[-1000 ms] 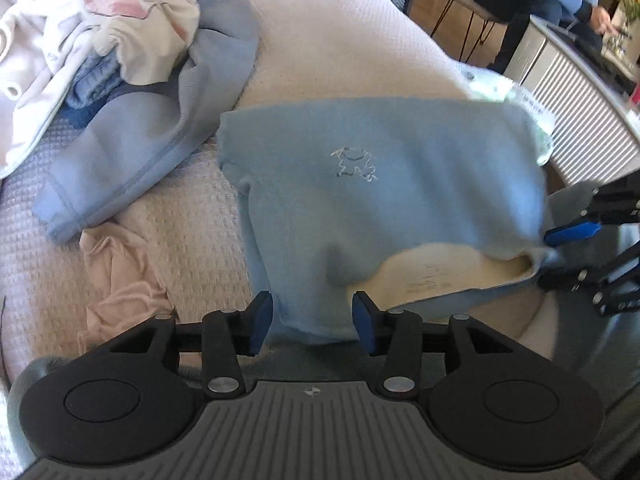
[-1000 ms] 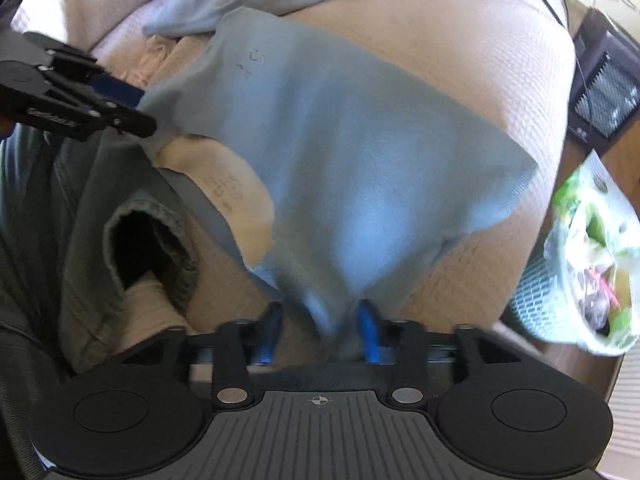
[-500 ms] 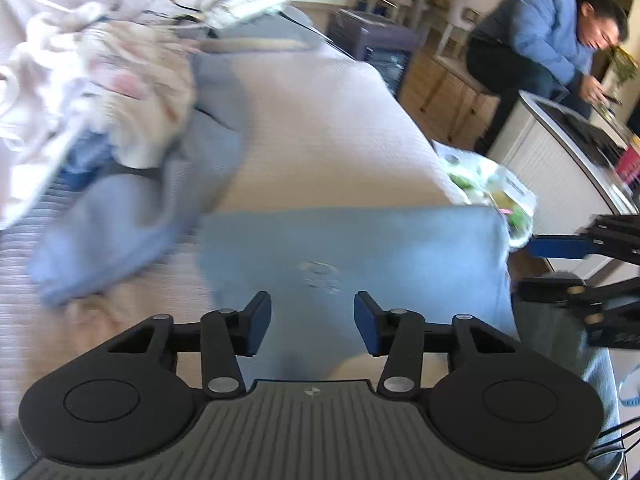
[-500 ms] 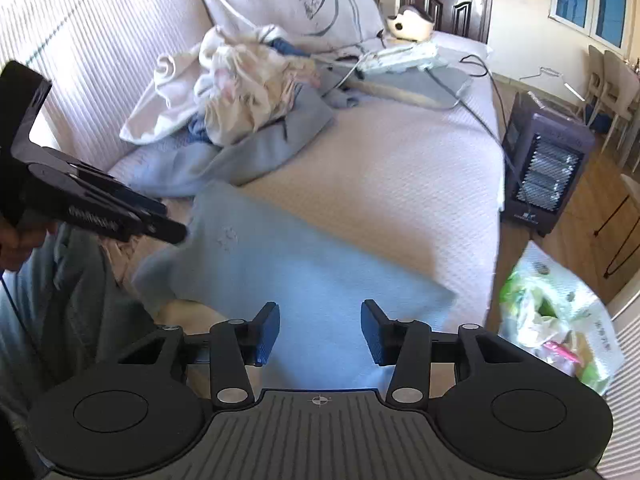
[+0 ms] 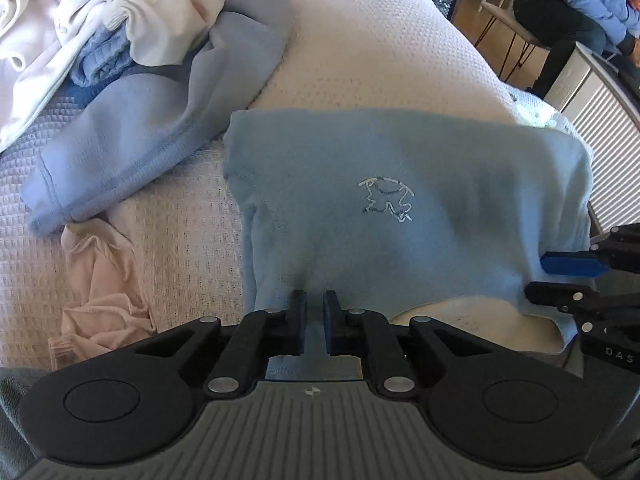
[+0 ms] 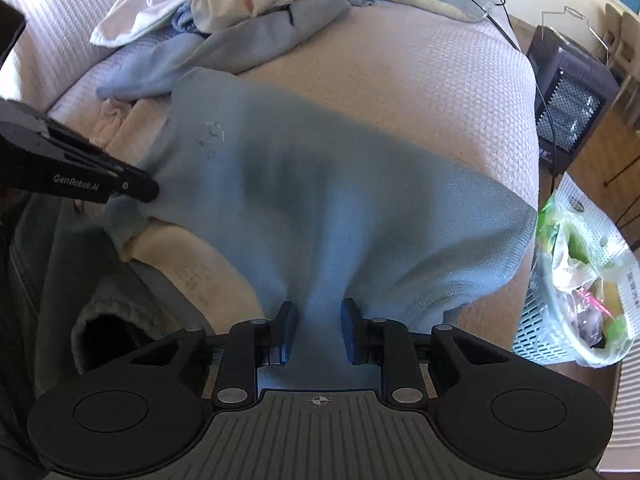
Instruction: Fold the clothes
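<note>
Garment: the light blue top (image 5: 400, 200) lies flat on the bed (image 5: 360, 60), its long axis running across between the two grippers, near hem at the bed's front edge.
Left gripper (image 5: 314, 312): closing on the hem's left part, cloth pinched between its jaws.
Right gripper (image 6: 316, 332): closing on the hem's right part, cloth bunched between its jaws.
Room: bare bedspread beyond the top allows a fold away from the person; the grey-blue hoodie (image 5: 132, 132) and clothes pile (image 5: 120, 4) crowd the far left.
</note>
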